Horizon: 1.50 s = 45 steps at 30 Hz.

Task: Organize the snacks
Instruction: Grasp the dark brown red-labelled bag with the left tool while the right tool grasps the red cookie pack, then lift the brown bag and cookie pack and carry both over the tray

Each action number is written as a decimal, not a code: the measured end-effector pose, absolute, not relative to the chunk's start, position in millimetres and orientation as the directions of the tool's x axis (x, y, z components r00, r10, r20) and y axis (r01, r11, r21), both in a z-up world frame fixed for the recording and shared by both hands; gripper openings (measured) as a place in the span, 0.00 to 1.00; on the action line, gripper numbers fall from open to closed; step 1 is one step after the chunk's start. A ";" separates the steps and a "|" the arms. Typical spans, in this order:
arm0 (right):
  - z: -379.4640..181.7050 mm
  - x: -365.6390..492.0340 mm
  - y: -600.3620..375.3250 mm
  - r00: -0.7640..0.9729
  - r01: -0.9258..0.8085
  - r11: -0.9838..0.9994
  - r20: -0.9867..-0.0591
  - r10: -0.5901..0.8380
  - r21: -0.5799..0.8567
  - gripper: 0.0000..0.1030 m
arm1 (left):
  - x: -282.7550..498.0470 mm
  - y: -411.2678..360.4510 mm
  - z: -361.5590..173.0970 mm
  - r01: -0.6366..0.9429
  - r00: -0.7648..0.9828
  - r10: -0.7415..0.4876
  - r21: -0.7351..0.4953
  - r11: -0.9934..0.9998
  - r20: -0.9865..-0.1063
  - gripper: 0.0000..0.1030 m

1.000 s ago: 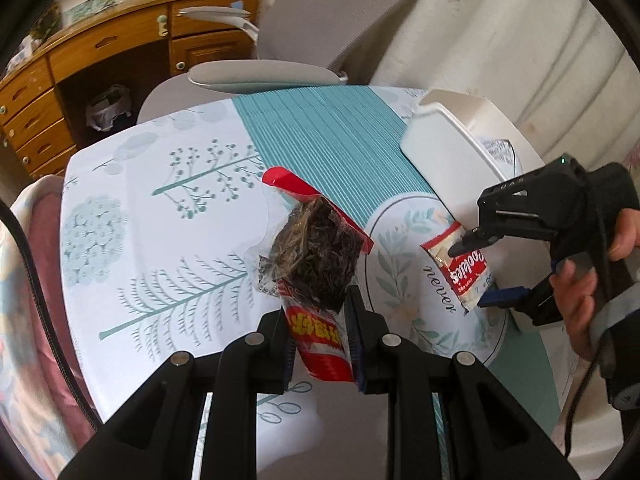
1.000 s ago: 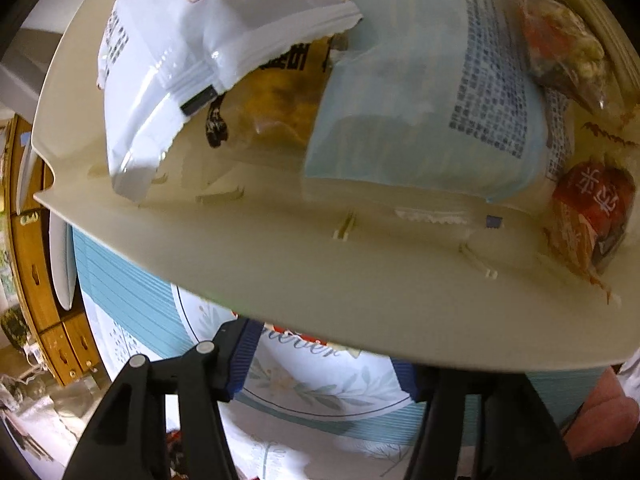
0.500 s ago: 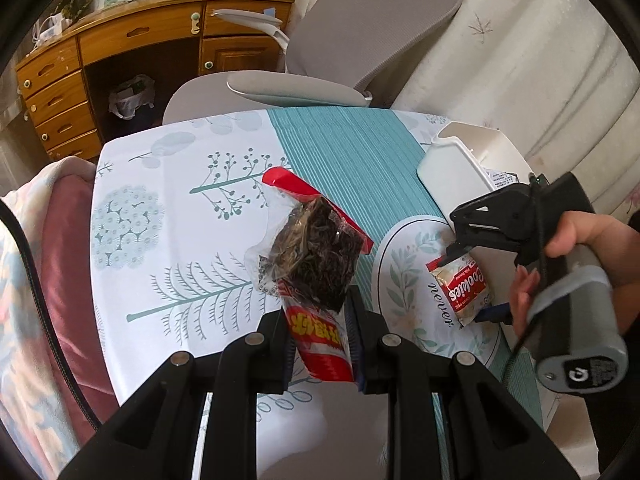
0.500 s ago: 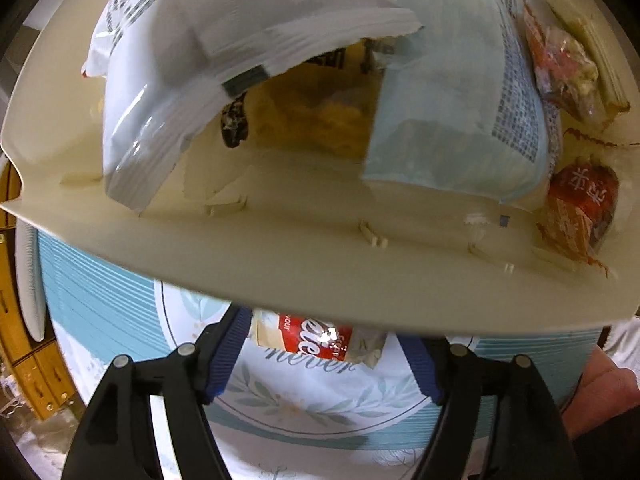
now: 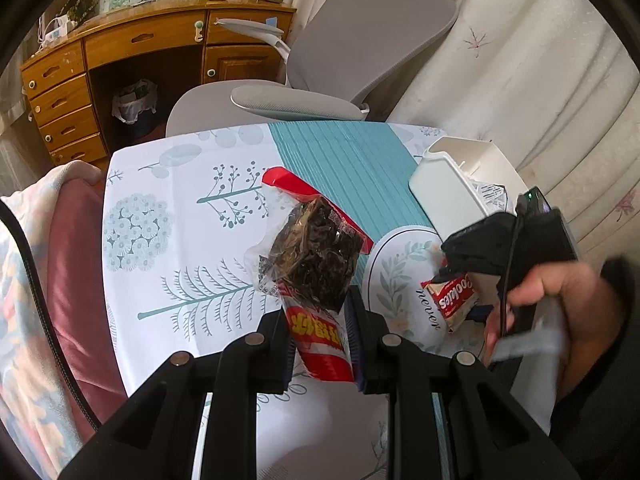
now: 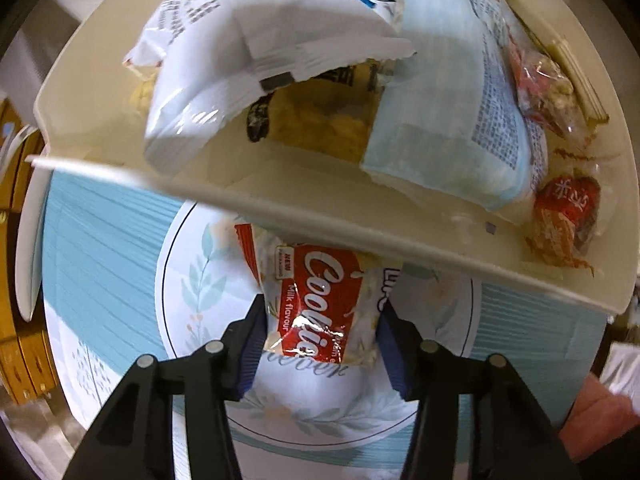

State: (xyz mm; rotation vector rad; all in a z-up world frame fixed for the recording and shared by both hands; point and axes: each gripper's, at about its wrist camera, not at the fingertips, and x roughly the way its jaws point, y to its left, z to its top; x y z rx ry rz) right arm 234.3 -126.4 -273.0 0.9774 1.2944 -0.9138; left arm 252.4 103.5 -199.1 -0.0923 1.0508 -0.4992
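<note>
1. Cookie packet (image 6: 320,304): it lies on the tablecloth (image 5: 180,240) near the right edge of the table, partly tucked under the near rim of the white bin (image 6: 400,248). A second ago only a sliver of it showed under that rim in your right wrist view; now its whole printed face sits between the jaws.

2. Right gripper (image 6: 320,336): pointing down at the packet, its jaws have just been closing, with the packet between them. The blue pads (image 6: 252,344) stand at the packet's two side edges; contact looks made, or very nearly so, though the wrapper is not yet visibly crumpled.

3. Left gripper (image 5: 320,344): pinched tight on the red lower end of a seaweed snack bag (image 5: 312,264), which juts forward above the middle of the table, as in the earlier views. You have lifted this hand somewhat, so more of the room shows.

4. White bin: set at the table's far right corner, already holding several snack packs (image 6: 460,92).

5. Meaning for the task: the cookie grasp is at its closing stage. By judgement, both packets are next bound for the bin; lift the cookies clear of the overhanging rim first, since it may snag the wrapper.
</note>
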 end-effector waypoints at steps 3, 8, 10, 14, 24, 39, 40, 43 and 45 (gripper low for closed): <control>-272.3 223.4 -123.4 0.088 0.933 0.350 -0.996 0.023 0.090 0.50 | 250.8 101.9 -194.2 0.351 0.403 -0.446 -0.315 0.882 -0.799 0.20; -276.0 202.5 -116.7 0.109 0.923 0.355 -0.987 0.119 0.145 0.50 | 247.5 93.6 -185.1 0.357 0.417 -0.449 -0.313 0.880 -0.790 0.20; -275.6 195.5 -116.5 0.110 0.918 0.364 -0.983 0.148 0.158 0.50 | 246.2 89.3 -181.2 0.360 0.422 -0.453 -0.313 0.879 -0.785 0.20; -270.3 182.4 -110.5 0.121 0.898 0.392 -0.970 0.211 0.197 0.50 | 242.5 76.7 -171.7 0.374 0.439 -0.440 -0.286 0.882 -0.784 0.20; -234.4 159.4 -121.4 0.153 0.828 0.457 -0.916 0.372 0.324 0.50 | 228.5 30.4 -139.9 0.393 0.489 -0.420 -0.237 0.888 -0.765 0.20; -162.9 161.8 -154.2 0.190 0.624 0.651 -0.892 0.409 0.432 0.50 | 213.2 -54.8 -90.2 0.364 0.564 -0.445 -0.275 0.890 -0.695 0.20; -158.7 159.6 -159.8 0.196 0.613 0.666 -0.898 0.394 0.426 0.50 | 212.7 -61.5 -88.4 0.362 0.570 -0.444 -0.275 0.891 -0.691 0.20; -155.8 159.3 -182.0 0.211 0.597 0.689 -0.909 0.358 0.410 0.50 | 211.5 -78.9 -85.4 0.358 0.578 -0.452 -0.287 0.889 -0.680 0.20; -151.5 158.2 -195.0 0.217 0.596 0.693 -0.912 0.347 0.405 0.50 | 210.9 -92.0 -84.9 0.359 0.578 -0.458 -0.294 0.886 -0.675 0.20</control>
